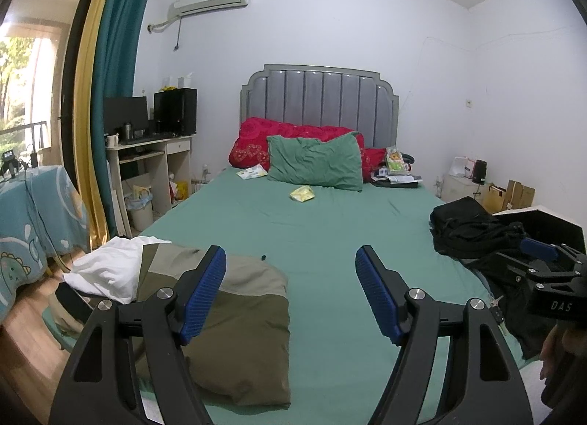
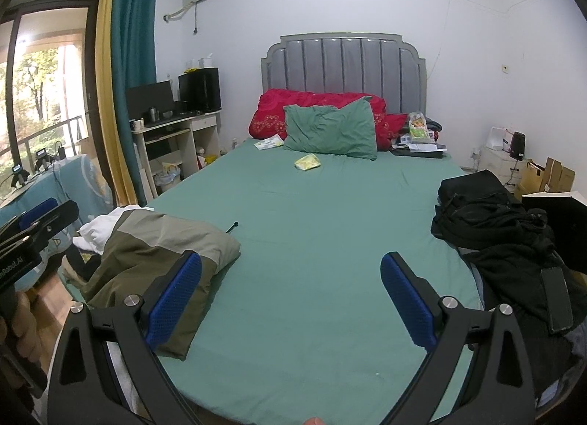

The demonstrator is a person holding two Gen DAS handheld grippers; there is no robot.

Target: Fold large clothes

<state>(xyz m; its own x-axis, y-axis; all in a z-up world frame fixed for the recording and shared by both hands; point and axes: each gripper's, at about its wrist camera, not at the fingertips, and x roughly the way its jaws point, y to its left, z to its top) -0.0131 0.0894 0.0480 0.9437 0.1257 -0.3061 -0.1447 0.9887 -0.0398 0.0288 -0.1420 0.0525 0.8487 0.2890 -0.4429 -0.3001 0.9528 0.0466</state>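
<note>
The folded olive and tan garment (image 1: 227,318) lies at the near left corner of the bed (image 1: 330,227), on the green sheet, with a white cloth (image 1: 106,267) touching its far left edge. A heap of black clothes (image 2: 499,238) sits at the near right edge of the bed, well apart from the folded piece. The left tool (image 1: 290,278) hangs over the near part of the sheet with its blue pads spread wide and nothing between them. The right tool (image 2: 290,289) is likewise spread wide and empty above bare sheet. A green pillow (image 2: 332,129) leans on red bedding (image 2: 271,113) at the far headboard.
</note>
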